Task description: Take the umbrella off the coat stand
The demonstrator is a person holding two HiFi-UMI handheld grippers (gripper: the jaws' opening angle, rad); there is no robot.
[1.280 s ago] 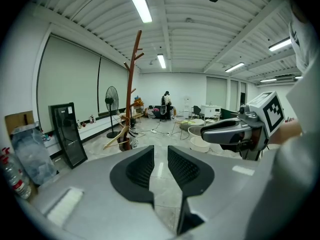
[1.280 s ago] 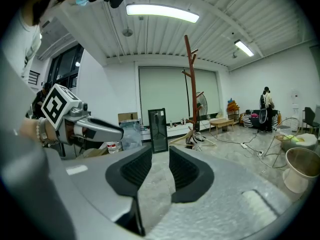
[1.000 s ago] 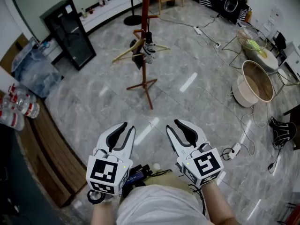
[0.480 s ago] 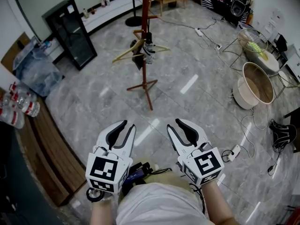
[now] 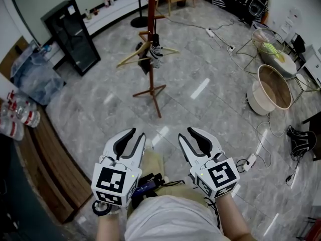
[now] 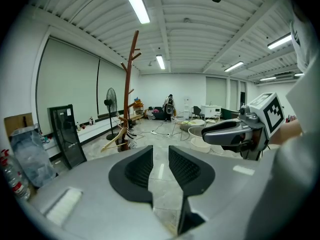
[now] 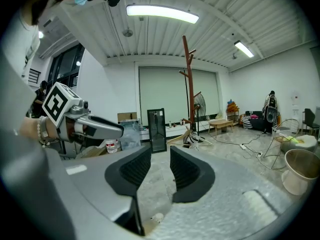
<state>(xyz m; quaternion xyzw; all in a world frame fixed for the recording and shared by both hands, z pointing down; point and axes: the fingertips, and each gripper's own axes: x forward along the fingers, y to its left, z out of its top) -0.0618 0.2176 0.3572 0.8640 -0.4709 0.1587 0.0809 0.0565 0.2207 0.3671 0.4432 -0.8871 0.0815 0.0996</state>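
Hanging folded on the coat stand [image 5: 151, 19], striped black-and-white umbrella [image 5: 156, 55]

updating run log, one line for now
left gripper: open, empty | right gripper: open, empty | umbrella: hanging on coat stand, untouched

Glossy marbled floor [image 5: 215, 127], reddish smooth wooden coat stand [image 5: 152, 14], pale wooden hangers [image 5: 131, 58].

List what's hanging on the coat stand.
The coat stand carries a folded striped umbrella and wooden hangers. A dark item sits low by the pole, partly covered, so I can't tell what it is.
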